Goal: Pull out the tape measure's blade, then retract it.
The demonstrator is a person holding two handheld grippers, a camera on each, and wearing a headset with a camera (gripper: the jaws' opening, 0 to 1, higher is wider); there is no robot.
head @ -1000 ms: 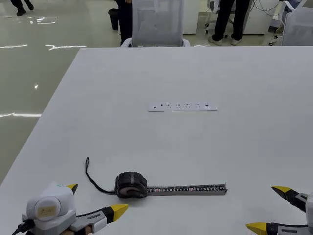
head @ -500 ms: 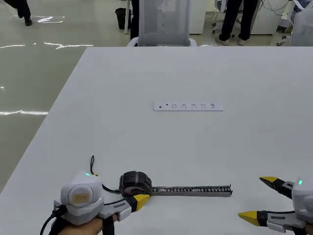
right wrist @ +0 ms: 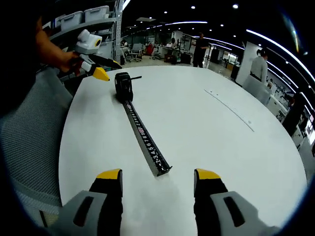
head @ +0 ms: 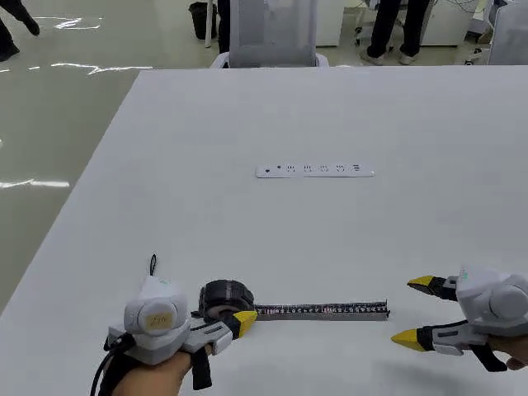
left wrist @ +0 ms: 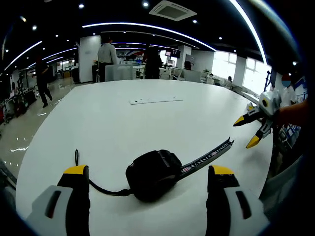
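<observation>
The tape measure (head: 224, 299) lies on the table (head: 247, 124) between the spread jaws of the left gripper (left wrist: 148, 170), seemingly untouched, its blade (head: 322, 310) running toward 3 o'clock and ending at 12 o'clock of the right gripper (right wrist: 158, 173), whose jaws also stand apart.

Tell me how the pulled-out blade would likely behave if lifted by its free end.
The blade is a thin, narrow strip lying flat on the table, so it would probably flex or buckle. Its case looks small and rounded, so it may drag along.

The right gripper (right wrist: 158, 175), jaws apart, faces the blade (right wrist: 143, 137) tip
</observation>
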